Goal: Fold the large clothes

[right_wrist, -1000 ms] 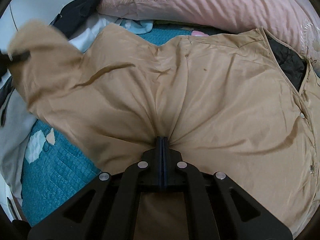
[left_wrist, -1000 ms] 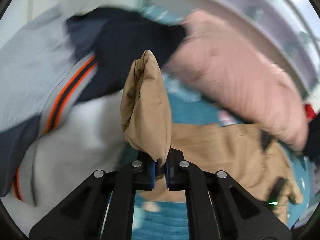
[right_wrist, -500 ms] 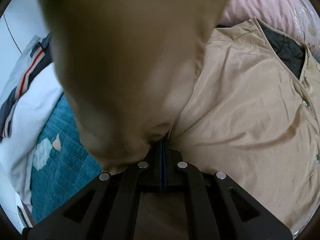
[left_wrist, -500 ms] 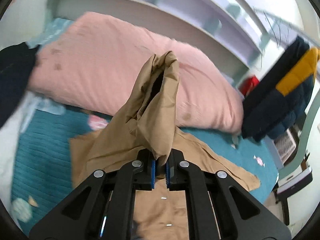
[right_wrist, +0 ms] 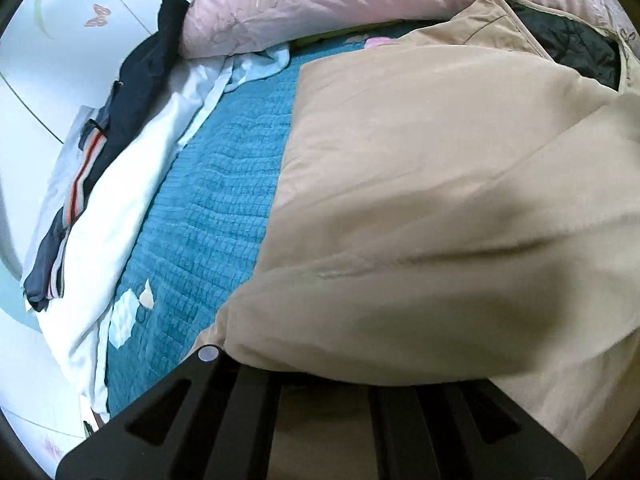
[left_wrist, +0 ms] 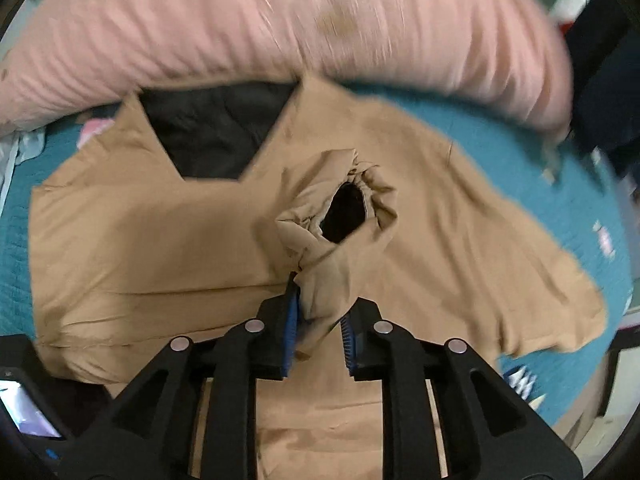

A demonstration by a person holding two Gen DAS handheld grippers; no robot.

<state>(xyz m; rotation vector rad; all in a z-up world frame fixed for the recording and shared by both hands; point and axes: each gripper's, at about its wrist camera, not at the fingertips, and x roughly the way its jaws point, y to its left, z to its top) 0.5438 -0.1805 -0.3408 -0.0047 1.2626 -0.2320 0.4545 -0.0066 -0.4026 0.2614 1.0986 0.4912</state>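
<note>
A tan jacket point(left_wrist: 140, 240) lies spread on the teal bedspread point(left_wrist: 500, 128), its black lining point(left_wrist: 216, 132) showing at the open collar. My left gripper point(left_wrist: 318, 332) hovers over the jacket's middle with its jaws opening. The tan sleeve, cuff point(left_wrist: 344, 208) gaping toward the camera, still hangs between the blue pads and rests against the left one. In the right wrist view the folded-over sleeve drapes across the jacket point(right_wrist: 440, 160) and covers my right gripper's fingertips. Only its black frame point(right_wrist: 248, 408) shows, down at the jacket's near left edge.
A long pink pillow point(left_wrist: 280, 20) lies along the far side of the bed. A pile of white point(right_wrist: 132, 184) and navy, orange-striped clothes point(right_wrist: 80, 184) sits left of the jacket against a pale wall point(right_wrist: 40, 60). Dark clothing point(left_wrist: 600, 80) hangs at far right.
My left gripper swept the sleeve from the clothes pile across to above the jacket's middle, tilted down, and its jaws have parted. The sleeve now covers the right gripper's tips.
</note>
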